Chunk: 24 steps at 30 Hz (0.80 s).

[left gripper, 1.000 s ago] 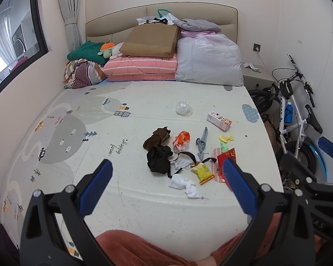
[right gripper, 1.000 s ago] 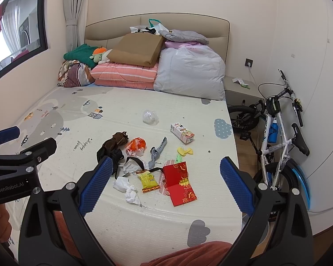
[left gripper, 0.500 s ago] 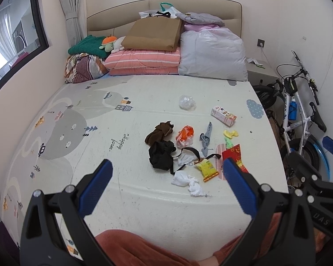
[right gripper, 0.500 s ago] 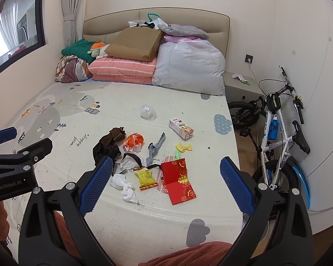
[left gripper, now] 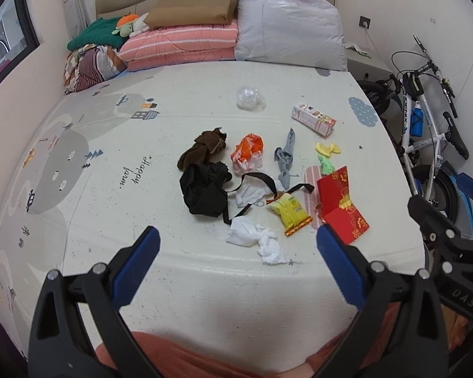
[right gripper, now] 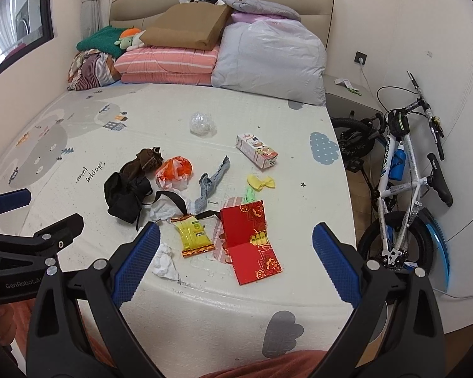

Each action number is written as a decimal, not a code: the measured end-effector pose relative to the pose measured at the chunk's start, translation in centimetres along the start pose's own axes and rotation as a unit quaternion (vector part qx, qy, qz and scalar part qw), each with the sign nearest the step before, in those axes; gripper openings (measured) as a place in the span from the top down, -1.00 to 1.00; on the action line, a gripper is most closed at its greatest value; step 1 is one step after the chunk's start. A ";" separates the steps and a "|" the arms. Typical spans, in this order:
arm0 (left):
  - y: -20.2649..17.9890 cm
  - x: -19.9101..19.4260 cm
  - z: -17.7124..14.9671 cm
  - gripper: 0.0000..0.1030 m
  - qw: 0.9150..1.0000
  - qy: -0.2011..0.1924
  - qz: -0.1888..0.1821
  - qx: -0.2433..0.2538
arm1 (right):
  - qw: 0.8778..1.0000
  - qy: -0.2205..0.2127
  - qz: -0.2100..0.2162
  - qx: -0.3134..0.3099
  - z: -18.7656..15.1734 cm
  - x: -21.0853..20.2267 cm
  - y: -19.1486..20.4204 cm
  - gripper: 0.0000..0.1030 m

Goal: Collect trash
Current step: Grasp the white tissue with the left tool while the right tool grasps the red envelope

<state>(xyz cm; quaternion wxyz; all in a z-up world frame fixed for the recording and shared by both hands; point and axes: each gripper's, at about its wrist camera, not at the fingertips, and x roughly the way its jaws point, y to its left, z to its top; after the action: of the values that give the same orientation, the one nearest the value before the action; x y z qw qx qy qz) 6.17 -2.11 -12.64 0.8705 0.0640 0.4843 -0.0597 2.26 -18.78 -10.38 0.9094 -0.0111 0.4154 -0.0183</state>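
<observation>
The left gripper [left gripper: 238,245] hangs above the near edge of the bed [left gripper: 116,145], its blue-padded jaws spread wide with nothing between them. The right gripper [right gripper: 235,242] hovers beside it over the same edge, jaws equally wide and empty.

The trash lies scattered mid-bed on the cream play-mat cover printed with grey hills. Farthest left is a crumpled dark brown cloth [left gripper: 205,148], touching a bunched black garment [left gripper: 205,193] just nearer the camera, whose black strap [left gripper: 261,182] loops rightward over a white tissue. Next comes a crumpled orange-and-white plastic bag [left gripper: 247,154], and closer to the edge a wad of white tissue paper [left gripper: 255,239]. A clear crumpled plastic ball [left gripper: 250,97] sits apart, further up the bed. Right of centre lie a twisted grey sock [left gripper: 285,157] and a yellow snack wrapper [left gripper: 290,211] touched by the strap's end. Further right are a pink printed carton [left gripper: 313,119] lying on its side, a yellow-and-green bit of soft plastic [left gripper: 326,156], and an open red envelope with gold print [left gripper: 342,204], resting on a pink striped wrapper.

Behind the litter, folded quilts and a grey bagged duvet [left gripper: 288,28] pile against the headboard. A white bicycle [left gripper: 425,145] stands on the floor just beside the bed's right side.
</observation>
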 end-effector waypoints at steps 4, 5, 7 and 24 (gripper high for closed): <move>-0.5 3.5 -0.4 -0.92 1.000 0.024 0.000 0.001 | 1.000 0.018 0.012 -0.010 -1.1 3.7 -0.1 -0.82; -0.5 4.3 -0.4 -0.92 1.000 0.030 -0.002 0.000 | 1.000 0.025 0.015 -0.010 -1.3 4.8 -0.3 -0.82; -0.5 6.0 -0.6 -0.92 0.999 0.043 -0.007 -0.004 | 0.999 0.035 0.019 -0.013 -1.7 7.0 -0.7 -0.82; -1.5 19.9 -3.4 -0.91 0.990 0.139 0.001 -0.039 | 0.988 0.115 0.050 -0.094 -4.8 23.0 -1.9 -0.82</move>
<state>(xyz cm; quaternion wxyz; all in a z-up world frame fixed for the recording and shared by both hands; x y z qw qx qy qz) 13.46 -3.80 -31.42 0.7966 0.0378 0.6025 -0.0305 13.59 -21.68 -30.84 0.8503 -0.0740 0.5169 0.0651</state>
